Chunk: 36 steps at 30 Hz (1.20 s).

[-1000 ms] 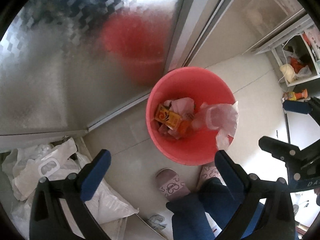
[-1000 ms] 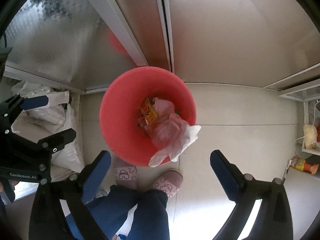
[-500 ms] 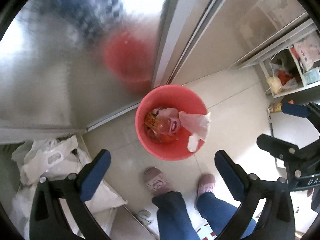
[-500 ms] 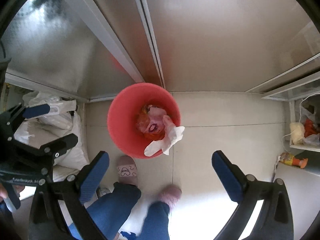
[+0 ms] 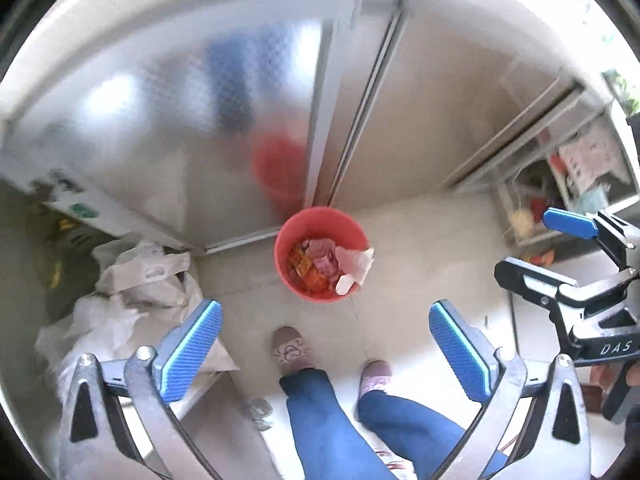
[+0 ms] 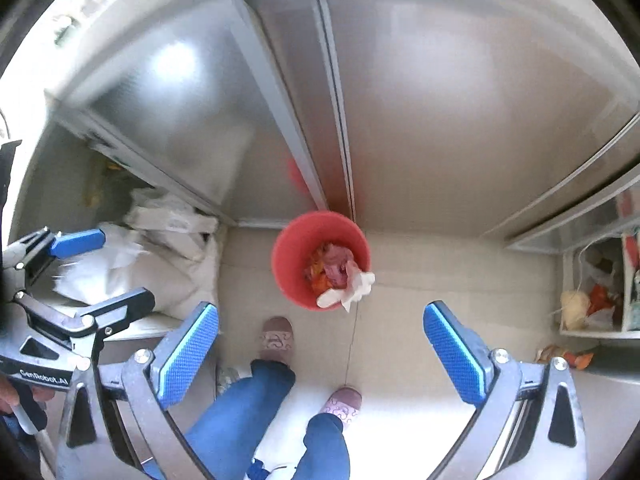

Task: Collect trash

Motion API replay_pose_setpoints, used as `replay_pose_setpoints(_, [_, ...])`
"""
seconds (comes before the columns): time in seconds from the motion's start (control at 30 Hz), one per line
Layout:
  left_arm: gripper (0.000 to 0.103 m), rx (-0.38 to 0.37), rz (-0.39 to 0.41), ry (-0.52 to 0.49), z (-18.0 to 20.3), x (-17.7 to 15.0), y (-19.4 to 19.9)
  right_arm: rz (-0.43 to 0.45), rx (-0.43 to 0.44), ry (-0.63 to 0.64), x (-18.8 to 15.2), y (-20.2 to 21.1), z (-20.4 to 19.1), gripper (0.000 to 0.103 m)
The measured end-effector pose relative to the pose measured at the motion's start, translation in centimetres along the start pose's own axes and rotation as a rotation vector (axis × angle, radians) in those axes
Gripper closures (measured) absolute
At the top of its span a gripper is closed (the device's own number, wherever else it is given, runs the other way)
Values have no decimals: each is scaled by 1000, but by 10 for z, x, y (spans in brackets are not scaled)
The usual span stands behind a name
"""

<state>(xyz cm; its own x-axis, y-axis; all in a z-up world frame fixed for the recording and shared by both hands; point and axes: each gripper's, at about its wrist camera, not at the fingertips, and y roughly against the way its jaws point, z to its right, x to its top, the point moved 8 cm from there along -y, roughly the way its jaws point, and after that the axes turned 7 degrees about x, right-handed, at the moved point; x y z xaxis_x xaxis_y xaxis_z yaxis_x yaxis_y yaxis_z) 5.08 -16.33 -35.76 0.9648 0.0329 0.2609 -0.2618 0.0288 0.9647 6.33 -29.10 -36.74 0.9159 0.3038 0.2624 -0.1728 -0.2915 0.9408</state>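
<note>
Trash heaped in red bin, white wrapper draped over rim, both grippers' jaws wide, empty

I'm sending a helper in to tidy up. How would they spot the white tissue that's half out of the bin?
Find the frosted sliding doors; on the floor at their foot stands a red bucket of trash. The white tissue droops over its rim on the side nearest the slippers, the only pale piece hanging outside, unlike the orange and pink wrappers inside.
</note>
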Motion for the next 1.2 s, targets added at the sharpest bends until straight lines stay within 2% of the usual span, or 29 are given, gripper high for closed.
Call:
replay_pose_setpoints(0.1, [0,6,50,27,1,-8,55,47,-4,15,0,50,-19,1])
replay_pose_setpoints(0.3, [0,17,169,67,1,-21,150,122,46,103,-7,134,-59,1])
replay_pose_setpoints(0.5, [0,88,272,79,-3,-22,228,236,33,171,-3,208,-86,1])
replay_pose_setpoints(0.67, [0,60,345,92,-1,-22,267,308,39,160,0,248,-97,1])
replay_pose_setpoints(0.8, [0,106,397,93,-5,-23,291,392,4,135,1,275,-102,1])
replay_pose_setpoints(0.87, [0,101,422,106,-10,-22,303,423,-13,127,0,282,-104,1])
replay_pose_setpoints(1.0, [0,99,459,101,-19,-28,326,444,-41,120,0,287,-110,1])
replay_pose_setpoints(1.2, [0,90,448,59,-28,-41,335,452,-73,113,-7,287,-126,1])
